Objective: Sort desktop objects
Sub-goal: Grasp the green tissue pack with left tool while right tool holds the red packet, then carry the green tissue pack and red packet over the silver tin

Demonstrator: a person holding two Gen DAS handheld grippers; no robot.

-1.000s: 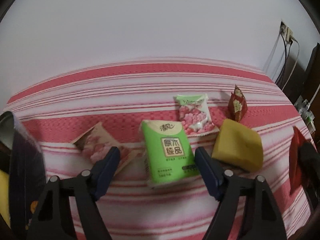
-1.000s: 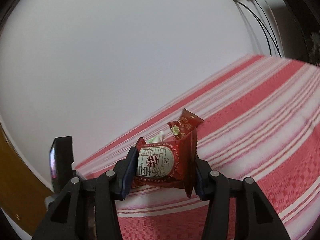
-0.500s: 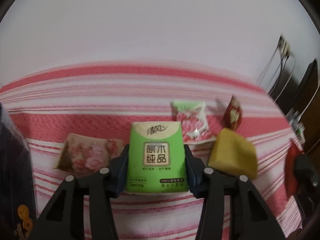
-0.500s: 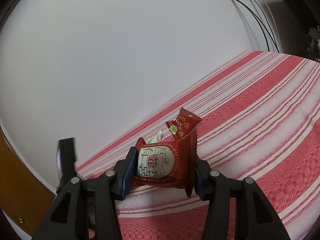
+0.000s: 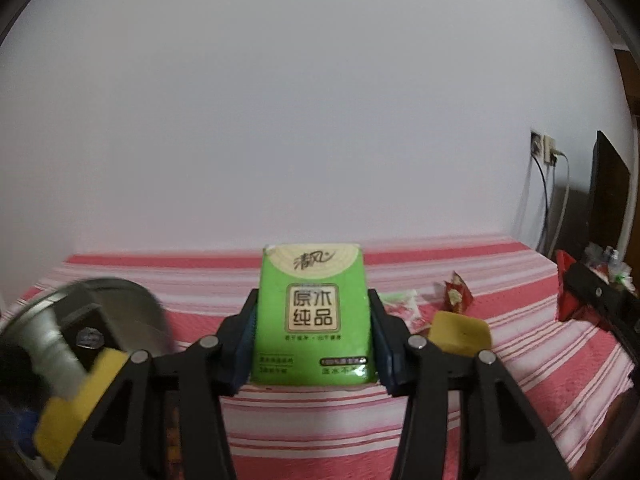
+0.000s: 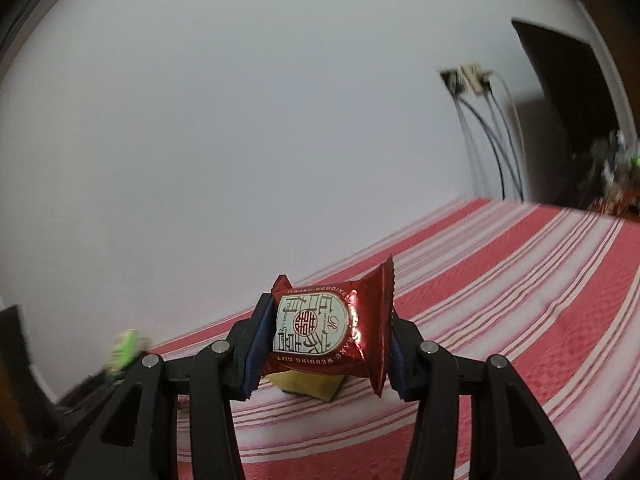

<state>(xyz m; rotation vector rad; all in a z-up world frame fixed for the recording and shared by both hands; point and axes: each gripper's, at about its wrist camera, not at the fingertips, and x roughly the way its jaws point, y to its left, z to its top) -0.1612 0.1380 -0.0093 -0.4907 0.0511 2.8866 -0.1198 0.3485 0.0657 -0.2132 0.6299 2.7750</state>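
My left gripper (image 5: 313, 340) is shut on a green tissue pack (image 5: 313, 316), which it holds upright above the red striped cloth (image 5: 520, 368). My right gripper (image 6: 326, 340) is shut on a red foil snack packet (image 6: 328, 334), lifted clear of the cloth (image 6: 500, 300). A yellow sponge (image 5: 460, 332) lies on the cloth right of the tissue pack, and the same yellow sponge (image 6: 306, 386) shows just under the red packet. A small red packet (image 5: 456, 294) and a green-white candy bag (image 5: 404, 308) lie behind the sponge.
A blurred metal bowl (image 5: 112, 312) with a yellow item (image 5: 72, 408) sits at the left. The other gripper's dark arm (image 5: 600, 304) shows at the right edge. Wall sockets with cables (image 6: 472, 84) and dark furniture (image 6: 568, 92) stand at the table's far right end.
My left gripper closed on the green tissue pack and lifted it off the cloth, tilting up and swinging left so the bowl came into view. My right gripper swung right, still holding the red packet.
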